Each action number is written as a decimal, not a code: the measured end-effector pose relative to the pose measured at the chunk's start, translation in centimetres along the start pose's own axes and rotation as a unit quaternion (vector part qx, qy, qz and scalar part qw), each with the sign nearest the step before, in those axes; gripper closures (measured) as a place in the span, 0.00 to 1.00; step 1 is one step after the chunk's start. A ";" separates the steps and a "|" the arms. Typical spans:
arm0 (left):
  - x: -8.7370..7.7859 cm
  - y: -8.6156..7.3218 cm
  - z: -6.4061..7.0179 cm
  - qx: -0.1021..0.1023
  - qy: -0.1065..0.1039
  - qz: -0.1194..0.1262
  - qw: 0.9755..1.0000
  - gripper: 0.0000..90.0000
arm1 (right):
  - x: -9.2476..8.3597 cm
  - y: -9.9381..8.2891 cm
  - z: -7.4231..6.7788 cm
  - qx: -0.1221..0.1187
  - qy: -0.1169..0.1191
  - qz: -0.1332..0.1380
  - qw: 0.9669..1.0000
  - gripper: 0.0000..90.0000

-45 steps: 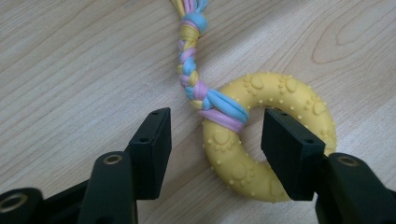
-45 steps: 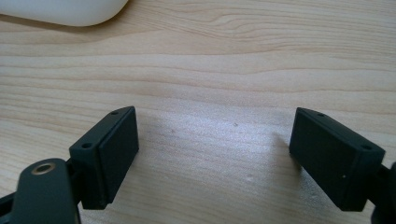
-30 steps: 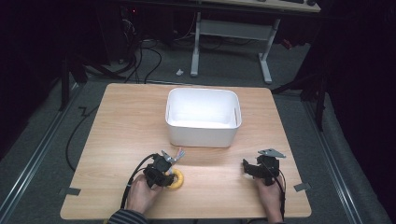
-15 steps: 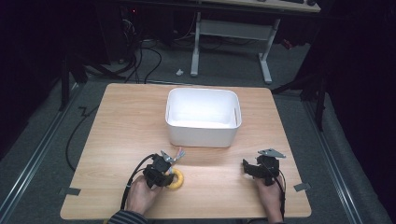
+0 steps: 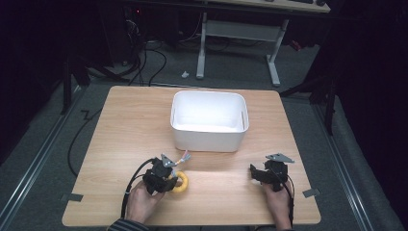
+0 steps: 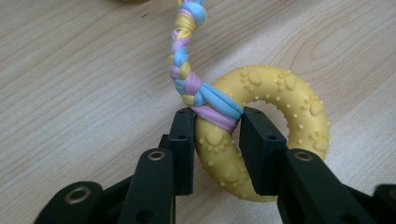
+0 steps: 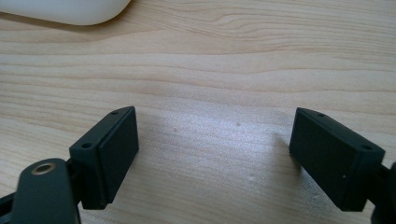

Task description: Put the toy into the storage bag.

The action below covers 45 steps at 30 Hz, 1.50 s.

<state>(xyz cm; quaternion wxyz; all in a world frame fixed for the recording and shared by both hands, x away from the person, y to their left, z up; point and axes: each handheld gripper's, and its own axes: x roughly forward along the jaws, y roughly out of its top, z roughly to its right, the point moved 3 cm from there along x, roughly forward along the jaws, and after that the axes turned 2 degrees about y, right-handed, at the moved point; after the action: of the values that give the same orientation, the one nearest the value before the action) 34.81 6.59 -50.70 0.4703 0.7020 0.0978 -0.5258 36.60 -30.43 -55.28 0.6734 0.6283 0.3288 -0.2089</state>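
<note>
Left gripper view: yellow ring toy [image 6: 261, 140] between left tool [image 6: 217, 126] jaws.

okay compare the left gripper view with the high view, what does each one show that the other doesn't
The left gripper view alone shows paw-print bumps on the yellow rubber ring toy, its braided pastel rope knotted round it, and the left gripper with a jaw against each side of the ring.

The high view alone shows the white plastic bin, the right gripper, both hands, and the floor beyond.

Both show the ring, the left gripper and the wooden table.
</note>
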 end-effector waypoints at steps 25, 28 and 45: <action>-5.3 -0.8 -3.8 -0.059 0.024 0.048 0.997 0.74 | 0.0 0.0 0.0 -0.001 0.000 -0.001 1.000 0.18; -5.8 -0.6 -4.3 -0.065 0.026 0.057 0.996 0.74 | 0.0 0.0 0.0 0.000 0.000 -0.001 1.000 0.17; -8.7 1.2 -6.2 -0.071 0.039 0.074 0.994 0.74 | 0.0 0.0 0.0 -0.002 0.000 -0.001 1.000 0.17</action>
<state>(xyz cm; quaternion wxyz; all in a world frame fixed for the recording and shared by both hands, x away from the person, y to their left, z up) 35.81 13.76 -42.78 0.5525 0.6921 0.1009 -0.4534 36.59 -30.43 -55.27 0.6744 0.6268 0.3296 -0.2088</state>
